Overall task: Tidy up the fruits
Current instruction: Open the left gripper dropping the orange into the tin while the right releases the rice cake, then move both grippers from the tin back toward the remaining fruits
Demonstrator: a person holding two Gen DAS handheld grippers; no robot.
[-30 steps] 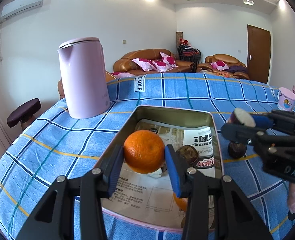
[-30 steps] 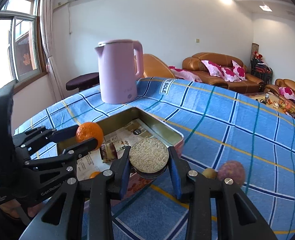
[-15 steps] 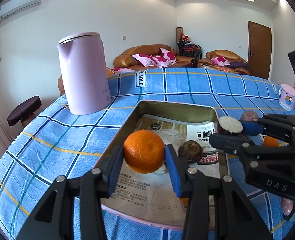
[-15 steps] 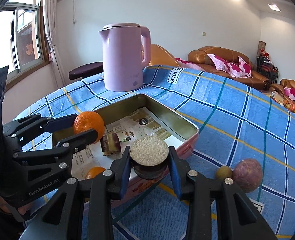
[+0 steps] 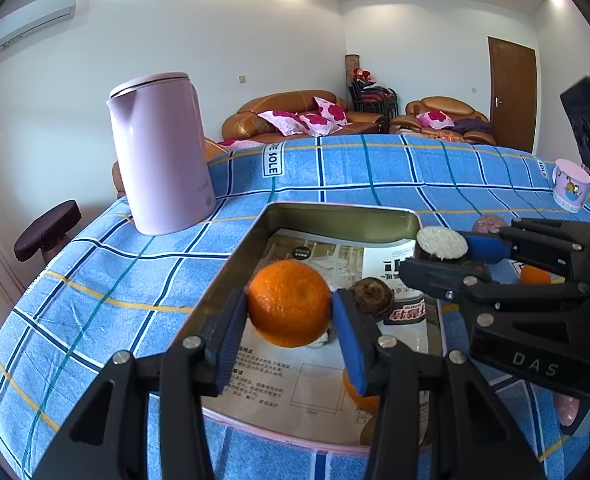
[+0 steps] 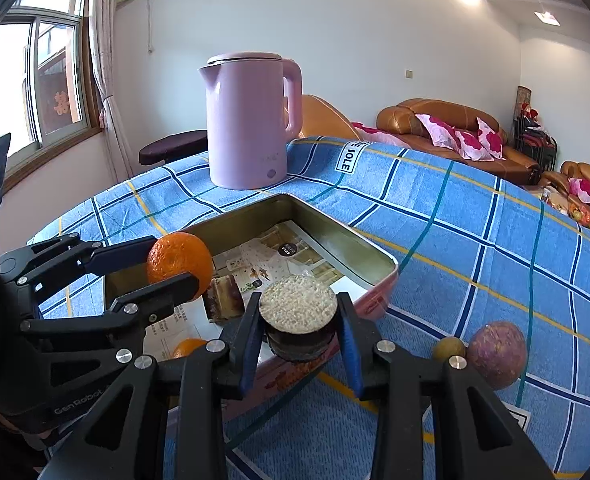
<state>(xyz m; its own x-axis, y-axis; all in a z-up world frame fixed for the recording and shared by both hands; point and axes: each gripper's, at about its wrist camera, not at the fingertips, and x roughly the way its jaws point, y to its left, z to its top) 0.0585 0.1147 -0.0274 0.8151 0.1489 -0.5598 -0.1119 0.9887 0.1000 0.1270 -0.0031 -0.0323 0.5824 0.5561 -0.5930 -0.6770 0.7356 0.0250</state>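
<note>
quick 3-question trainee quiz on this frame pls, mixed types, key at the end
1. True or false: the left gripper holds an orange above the tin tray.
2. Multiple choice: what is the right gripper shut on? A) a lemon B) a dark half fruit with a white cut face C) a cup
3. Fill in: the purple round fruit lies on the blue cloth, ____ the tray.

Key: 1 true; 2 B; 3 outside
</note>
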